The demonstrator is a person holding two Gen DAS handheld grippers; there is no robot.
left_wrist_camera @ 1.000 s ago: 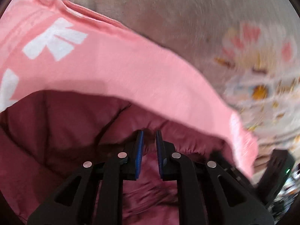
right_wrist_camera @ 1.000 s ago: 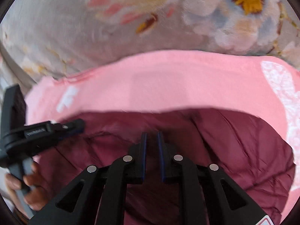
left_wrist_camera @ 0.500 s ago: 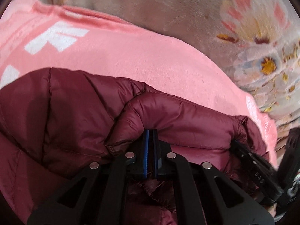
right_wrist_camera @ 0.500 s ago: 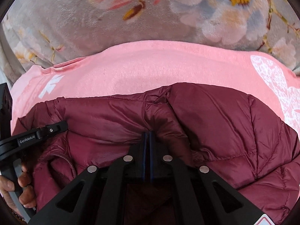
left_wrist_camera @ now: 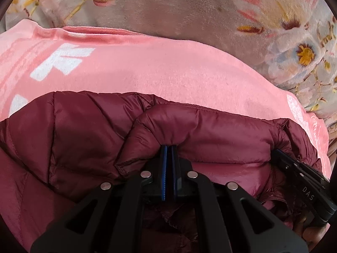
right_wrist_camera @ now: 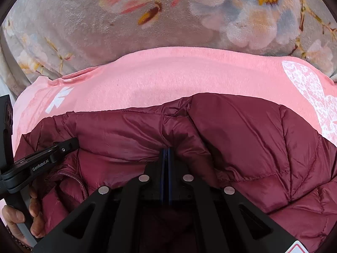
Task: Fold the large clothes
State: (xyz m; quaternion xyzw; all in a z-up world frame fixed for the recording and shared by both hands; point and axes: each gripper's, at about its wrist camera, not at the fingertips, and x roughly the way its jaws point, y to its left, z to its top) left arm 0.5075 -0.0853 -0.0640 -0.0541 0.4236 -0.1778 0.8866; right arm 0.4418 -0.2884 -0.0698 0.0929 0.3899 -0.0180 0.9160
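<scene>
A maroon quilted puffer jacket lies on a pink blanket. It also shows in the right wrist view. My left gripper is shut on a fold of the jacket's upper edge. My right gripper is shut on another fold of the same edge. The right gripper's body shows at the left view's right edge. The left gripper shows at the right view's left edge, with the hand holding it. The jacket's zipper runs beside it.
The pink blanket has white printed shapes and lies on a grey plush floral cover, which fills the far side of both views.
Both grippers closed from slightly open onto the jacket's edge and carried it forward over the pink blanket. The jacket's outer side now faces up in both views.
</scene>
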